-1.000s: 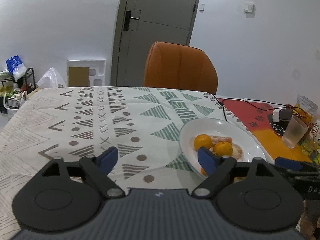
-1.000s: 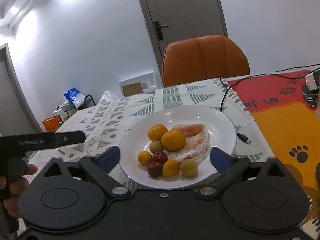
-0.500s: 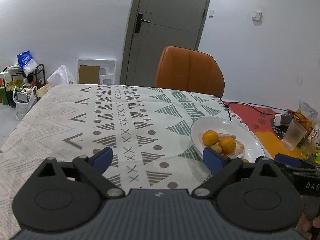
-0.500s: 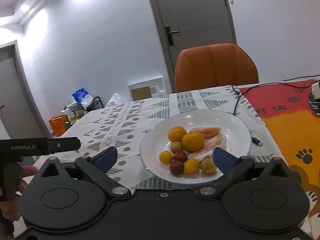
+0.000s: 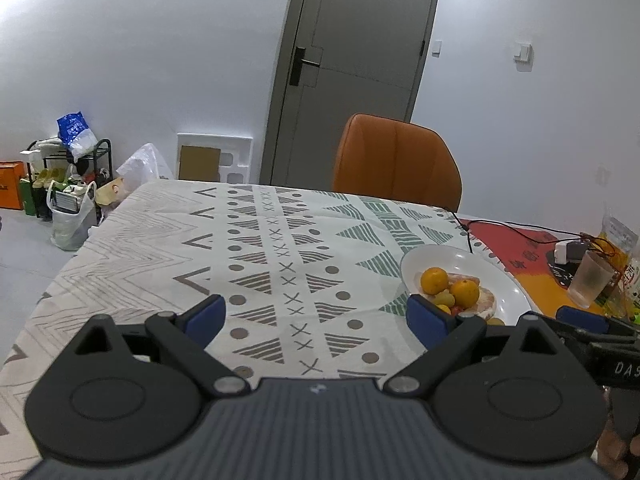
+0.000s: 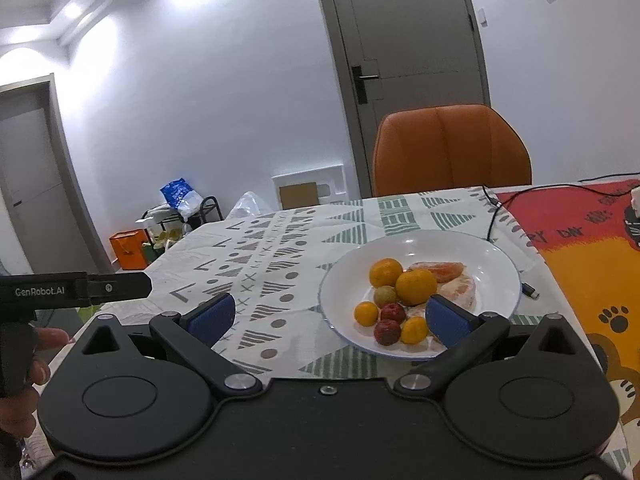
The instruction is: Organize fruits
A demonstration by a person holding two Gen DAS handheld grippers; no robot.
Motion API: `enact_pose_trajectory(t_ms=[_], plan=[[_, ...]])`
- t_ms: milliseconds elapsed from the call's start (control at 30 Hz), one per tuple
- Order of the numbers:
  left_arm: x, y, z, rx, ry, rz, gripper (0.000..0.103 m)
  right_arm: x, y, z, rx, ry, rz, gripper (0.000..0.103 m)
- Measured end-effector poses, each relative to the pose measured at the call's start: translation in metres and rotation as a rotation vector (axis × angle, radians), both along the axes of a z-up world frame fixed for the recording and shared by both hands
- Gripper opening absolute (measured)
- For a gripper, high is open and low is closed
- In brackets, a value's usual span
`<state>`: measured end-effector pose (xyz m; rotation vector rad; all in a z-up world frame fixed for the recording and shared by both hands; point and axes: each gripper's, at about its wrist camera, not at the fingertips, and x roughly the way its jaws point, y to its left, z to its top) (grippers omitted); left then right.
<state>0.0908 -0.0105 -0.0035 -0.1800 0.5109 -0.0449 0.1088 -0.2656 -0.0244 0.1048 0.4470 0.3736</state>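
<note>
hiding plate fruit: right hand-held gripper pad

Cool, even indoor light fills both views. In the right wrist view, ceiling lights at the upper left throw bright glare patches on the wall. Shadows on the table are soft and faint. Fisheye distortion bends the door and darkens the corners. Focus is sharp throughout.

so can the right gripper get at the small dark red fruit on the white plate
Probably yes: the right gripper is open and empty, the small dark red fruit lies uncovered at the white plate's near edge, though neighbours crowd it.
</note>
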Motion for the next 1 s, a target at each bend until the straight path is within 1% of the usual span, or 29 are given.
enact_pose_trajectory(t_ms=[200, 267, 367, 667, 1000], plan=[[-0.017, 0.006, 0.005, -0.002, -0.018, 0.012, 0.096, -0.011, 0.005, 0.005, -0.001, -0.017, 0.012, 0.103], [-0.022, 0.009, 0.007, -0.012, -0.014, 0.014, 0.097, -0.015, 0.006, 0.007, 0.004, -0.018, 0.011, 0.103], [-0.031, 0.008, 0.009, 0.006, -0.004, -0.001, 0.1, -0.021, 0.008, 0.01, 0.001, -0.022, 0.01, 0.103], [-0.052, 0.015, 0.012, -0.007, -0.005, 0.013, 0.101, -0.038, 0.009, 0.018, 0.002, -0.01, 0.002, 0.103], [-0.07, 0.026, 0.011, -0.004, 0.003, 0.04, 0.103, -0.054, 0.014, 0.017, -0.012, 0.017, 0.059, 0.103]])
